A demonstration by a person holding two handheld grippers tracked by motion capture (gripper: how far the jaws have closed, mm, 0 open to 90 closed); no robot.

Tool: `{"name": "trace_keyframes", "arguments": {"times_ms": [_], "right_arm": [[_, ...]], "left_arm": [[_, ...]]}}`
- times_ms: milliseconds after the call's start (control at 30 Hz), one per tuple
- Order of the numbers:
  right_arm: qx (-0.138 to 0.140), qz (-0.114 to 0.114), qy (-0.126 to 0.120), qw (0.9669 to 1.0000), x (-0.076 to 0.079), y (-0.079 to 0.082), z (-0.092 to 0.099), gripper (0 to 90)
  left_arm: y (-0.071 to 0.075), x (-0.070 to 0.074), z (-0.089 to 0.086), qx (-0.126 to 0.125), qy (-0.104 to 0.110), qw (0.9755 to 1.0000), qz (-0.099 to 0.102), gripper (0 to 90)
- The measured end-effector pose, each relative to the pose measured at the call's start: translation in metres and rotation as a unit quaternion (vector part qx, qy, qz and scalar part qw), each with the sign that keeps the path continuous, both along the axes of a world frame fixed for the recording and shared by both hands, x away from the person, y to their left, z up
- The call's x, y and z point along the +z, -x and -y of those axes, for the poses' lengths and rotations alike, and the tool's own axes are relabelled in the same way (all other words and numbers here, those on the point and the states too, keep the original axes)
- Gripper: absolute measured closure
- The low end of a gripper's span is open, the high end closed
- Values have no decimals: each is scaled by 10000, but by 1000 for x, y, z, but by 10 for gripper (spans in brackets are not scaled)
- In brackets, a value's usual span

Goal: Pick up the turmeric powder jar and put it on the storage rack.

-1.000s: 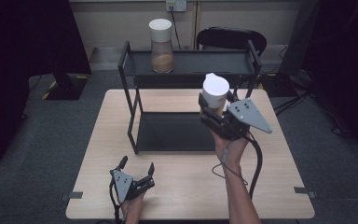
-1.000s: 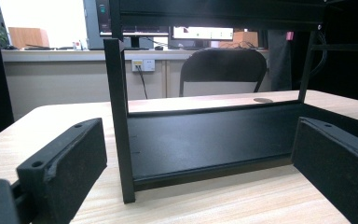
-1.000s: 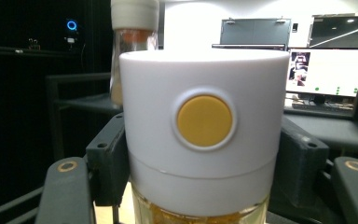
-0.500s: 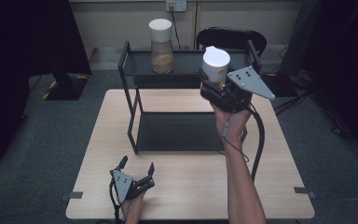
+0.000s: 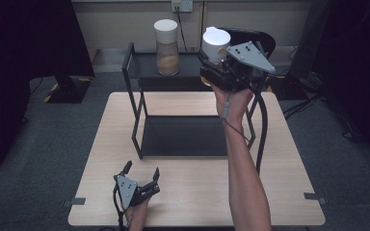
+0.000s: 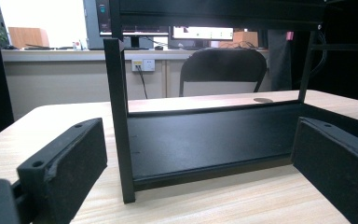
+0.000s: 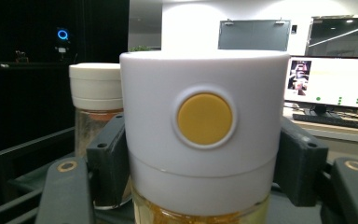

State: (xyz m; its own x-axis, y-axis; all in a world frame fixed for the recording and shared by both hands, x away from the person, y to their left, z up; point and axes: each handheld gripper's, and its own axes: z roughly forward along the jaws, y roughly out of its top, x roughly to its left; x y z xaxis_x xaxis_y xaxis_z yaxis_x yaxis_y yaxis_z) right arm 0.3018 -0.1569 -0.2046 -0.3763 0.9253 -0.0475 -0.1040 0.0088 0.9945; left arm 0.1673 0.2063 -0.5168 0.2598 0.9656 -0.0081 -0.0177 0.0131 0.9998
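Observation:
A glass jar with a white lid [image 5: 216, 44] is held upright above the right part of the black two-tier rack's top shelf [image 5: 147, 65]. My right gripper [image 5: 212, 72] is shut on this jar [image 7: 204, 135], one black jaw pressing each side below the lid, whose yellow button [image 7: 204, 118] faces the camera. A second white-lidded jar [image 5: 167, 46] with tan contents stands on the top shelf toward its middle; it appears as the other jar [image 7: 94, 121] just behind and left of the held one. My left gripper [image 5: 141, 178] rests open near the table's front edge, facing the rack's lower shelf [image 6: 214, 140].
The rack's lower shelf [image 5: 185, 137] is bare. The wooden table [image 5: 279, 178] spreads out in front of the rack. A black chair [image 6: 223, 70] stands behind the table. A cable runs from the right gripper down beside the forearm [image 5: 243, 178].
My right gripper has carried the jar up and away from me, from over the rack's front right to level with the top shelf. The left gripper has stayed still.

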Motion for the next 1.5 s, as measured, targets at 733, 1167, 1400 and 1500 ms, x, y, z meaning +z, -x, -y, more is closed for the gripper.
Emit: {"name": "trace_keyframes", "arguments": {"times_ms": [733, 1167, 1400, 1500], "right_arm": [[-314, -278, -4, 9991, 4, -54, -18, 305], [-291, -459, -77, 9985, 5, -61, -15, 305], [-320, -424, -66, 9986, 3, -62, -17, 303], [-302, -396, -70, 9987, 2, -62, -17, 302]], "left_arm": [[0, 0, 0, 7, -9, 10000, -1, 29], [0, 0, 1, 23, -7, 10000, -2, 29], [0, 0, 1, 22, -8, 10000, -1, 29], [0, 0, 1, 21, -1, 10000, 3, 29]]}}
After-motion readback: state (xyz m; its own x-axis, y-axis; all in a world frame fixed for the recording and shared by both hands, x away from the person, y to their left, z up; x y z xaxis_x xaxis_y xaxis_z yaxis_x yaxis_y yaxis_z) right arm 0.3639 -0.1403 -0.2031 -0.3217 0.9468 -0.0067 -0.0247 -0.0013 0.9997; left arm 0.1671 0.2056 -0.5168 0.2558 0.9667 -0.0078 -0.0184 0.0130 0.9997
